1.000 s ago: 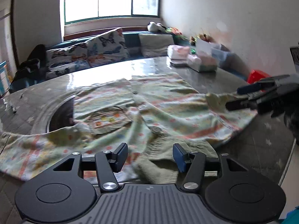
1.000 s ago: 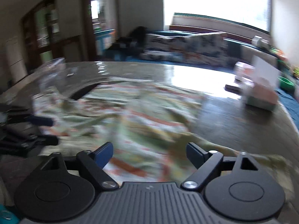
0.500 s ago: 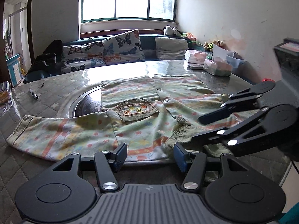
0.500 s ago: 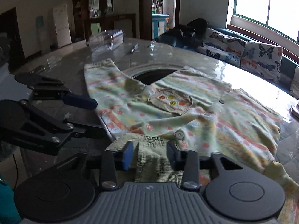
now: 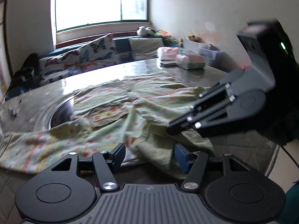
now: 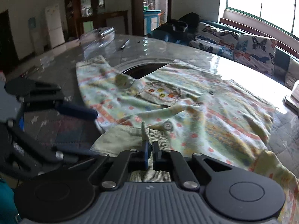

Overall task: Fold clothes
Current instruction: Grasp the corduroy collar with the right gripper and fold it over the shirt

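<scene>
A pale green child's shirt with orange stripes and coloured dots [image 6: 186, 104] is lying spread, wrinkled, across a dark, glossy round stone table [image 5: 142, 69], partly covering a circular recessed well in the tabletop [image 5: 59, 112]; a small chest pocket with coloured patches [image 6: 160, 91] is facing up near the well. The right gripper [image 6: 151, 155] is sitting at the near edge of the shirt with its blue-padded fingers [image 6: 146, 154] clenched on the ribbed green collar [image 6: 149, 136], a pinch of fabric standing up between them. The left gripper [image 5: 150, 155] is hovering low just beside it with its fingers spread apart, the collar fabric lying between them but not gripped. The table surface is reflecting window light strongly at its far side. A stack of pale tissue packs and boxes [image 5: 179, 57] is resting on the far right of the table, well apart from the shirt, and a clear plastic container [image 6: 99, 35] and a pen [image 6: 124, 44] are lying at the opposite side. Behind the table, a bench seat with butterfly-print cushions [image 5: 82, 59] is running beneath a bright window [image 5: 101, 3], against a white wall. A white refrigerator [image 6: 54, 25] is standing in the dim room beyond, beside dark wooden shelving; focus there is soft.
</scene>
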